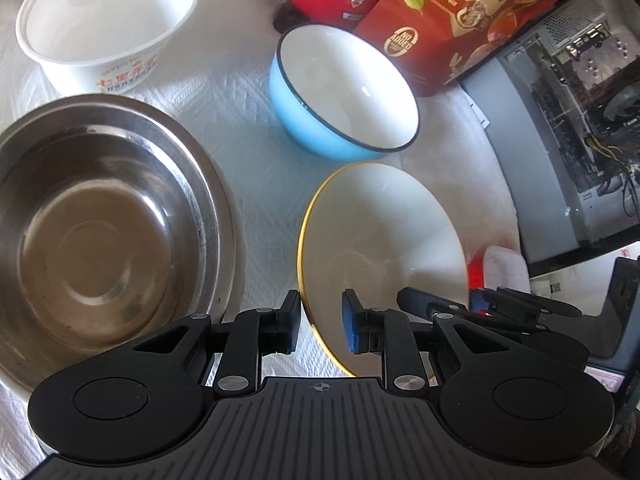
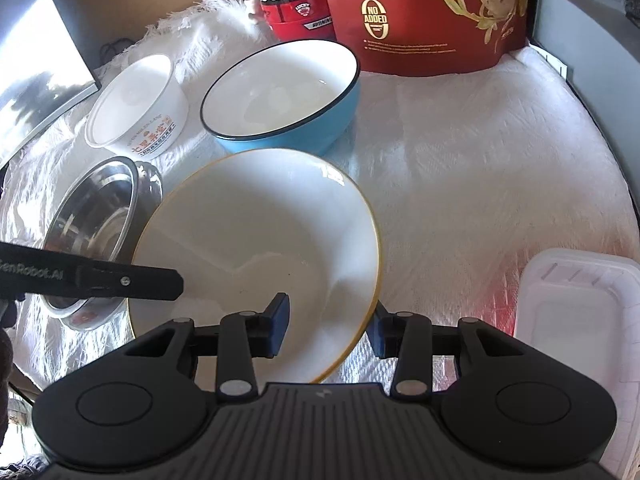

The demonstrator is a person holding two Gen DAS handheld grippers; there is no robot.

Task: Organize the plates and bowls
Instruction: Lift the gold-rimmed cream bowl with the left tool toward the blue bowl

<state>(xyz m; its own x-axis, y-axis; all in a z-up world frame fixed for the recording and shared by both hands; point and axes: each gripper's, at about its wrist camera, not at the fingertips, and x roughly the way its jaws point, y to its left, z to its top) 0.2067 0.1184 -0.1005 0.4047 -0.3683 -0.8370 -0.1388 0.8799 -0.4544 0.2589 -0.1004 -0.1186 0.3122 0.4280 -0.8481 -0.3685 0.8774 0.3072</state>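
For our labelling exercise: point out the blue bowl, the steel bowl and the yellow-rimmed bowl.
blue bowl (image 1: 304, 120), left wrist view, on its blue outer wall.
steel bowl (image 1: 100, 248), left wrist view, on its inner floor.
yellow-rimmed bowl (image 2: 256, 232), right wrist view, on its white inside.

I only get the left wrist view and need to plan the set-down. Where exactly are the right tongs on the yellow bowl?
Observer: The right tongs straddle the near rim of the yellow bowl, one pad inside, one outside.
Operator: Anything to its right?
Observer: A clear tub lies on the cloth, apart from the bowl.
Operator: And beyond the paper bowl?
Observer: What looks like a dark screen stands at the cloth's left edge.
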